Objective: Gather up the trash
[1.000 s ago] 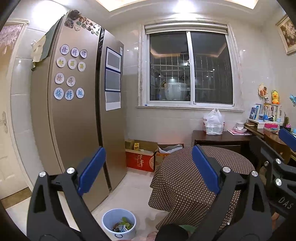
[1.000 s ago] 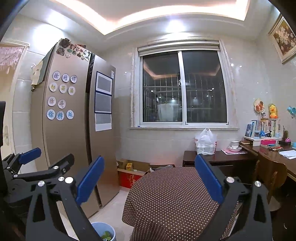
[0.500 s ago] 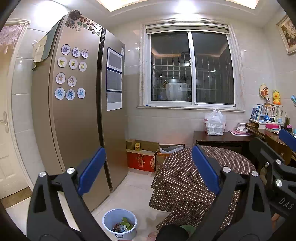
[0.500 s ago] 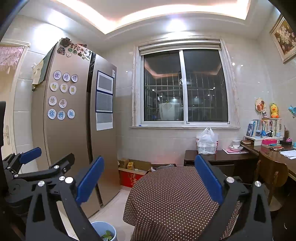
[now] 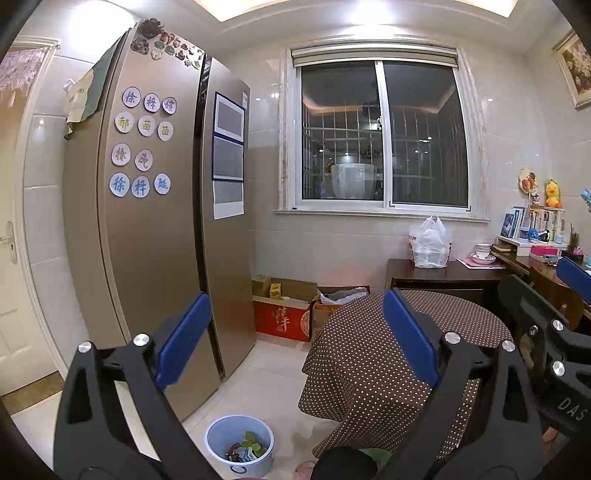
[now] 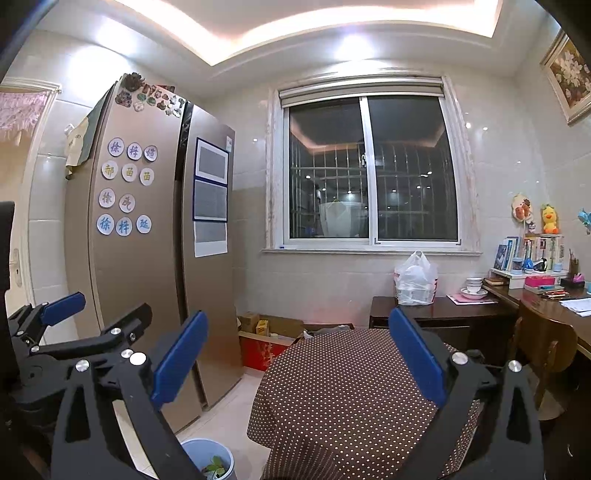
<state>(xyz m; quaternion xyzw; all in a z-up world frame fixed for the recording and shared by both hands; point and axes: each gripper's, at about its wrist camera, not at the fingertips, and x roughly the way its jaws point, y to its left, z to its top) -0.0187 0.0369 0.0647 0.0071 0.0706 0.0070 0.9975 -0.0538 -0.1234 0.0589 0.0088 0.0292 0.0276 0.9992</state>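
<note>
While both jaws stand wide open and empty, wrappers and leaves lie in the blue bin [image 5: 239,445].
At lower centre, the dotted worktop [image 6: 343,380] shows no trash; search elsewhere before reaching.

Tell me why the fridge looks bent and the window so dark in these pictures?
Left wrist view: the fisheye lens bows the tall bronze fridge and darkens the frame corners; it is dark outside the sliding window, whose glass mirrors the ceiling glow. Right wrist view: the same bending; the glowing ceiling light strip is overexposed; everything looks sharp.
</note>
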